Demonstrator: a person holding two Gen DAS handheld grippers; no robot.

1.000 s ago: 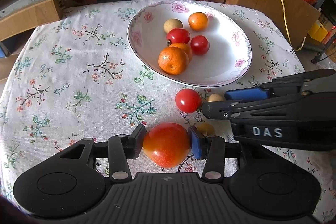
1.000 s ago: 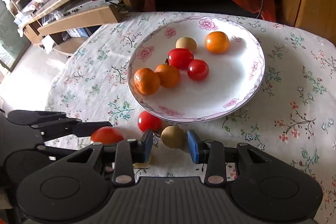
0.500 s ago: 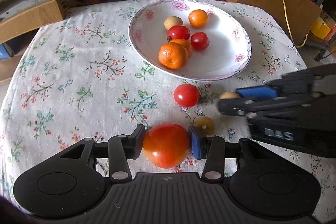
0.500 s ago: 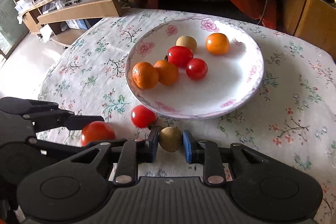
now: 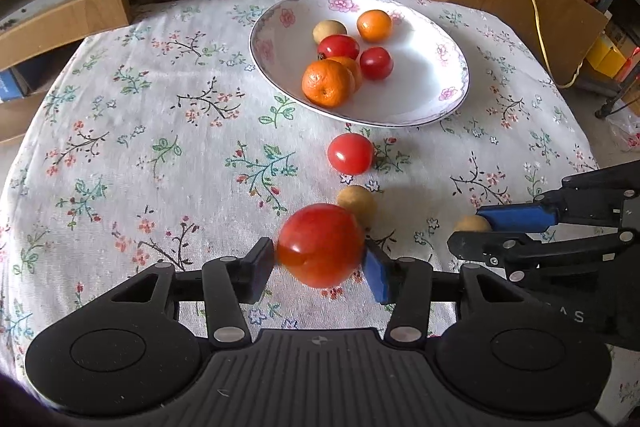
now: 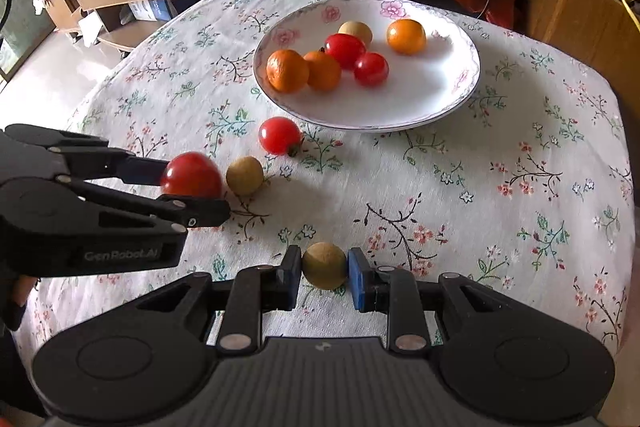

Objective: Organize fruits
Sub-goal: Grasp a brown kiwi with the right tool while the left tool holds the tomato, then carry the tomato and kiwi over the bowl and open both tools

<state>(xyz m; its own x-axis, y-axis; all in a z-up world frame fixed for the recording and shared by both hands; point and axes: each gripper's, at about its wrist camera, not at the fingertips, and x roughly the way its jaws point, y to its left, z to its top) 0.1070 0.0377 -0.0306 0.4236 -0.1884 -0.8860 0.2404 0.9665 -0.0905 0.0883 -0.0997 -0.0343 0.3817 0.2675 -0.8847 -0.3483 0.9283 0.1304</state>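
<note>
On the surface [image 6: 500,163], under a white cloth printed with small flowers and twigs, stands a white plate [image 6: 440,99] with a pink floral rim. In it lie three mandarins, two small red tomatoes and one tan longan, all bunched toward its left half.

The left hand-held gripper [image 5: 320,267] has a large red tomato [image 5: 320,245] between its pads. Its jaws have just been opening a little; the dark pad on the left side touches the fruit and the blue pad on the right sits against its lower edge, so I read it as gripped. The tomato looks blurred. From the right wrist view the same tomato [image 6: 192,175] shows between the two long fingers of that tool, above the cloth.

The right hand-held gripper [image 6: 324,269] is clamped on a small tan longan [image 6: 324,265], both pads pressing its sides, near the front edge of the surface. In the left wrist view only a sliver of this longan [image 5: 472,223] shows between blue and black fingers.

Loose on the cloth, between the plate and the tools, lie a cherry tomato [image 6: 279,135] just beside the plate's near rim and a second longan [image 6: 245,175] close to the held tomato; the two are apart from each other.
</note>
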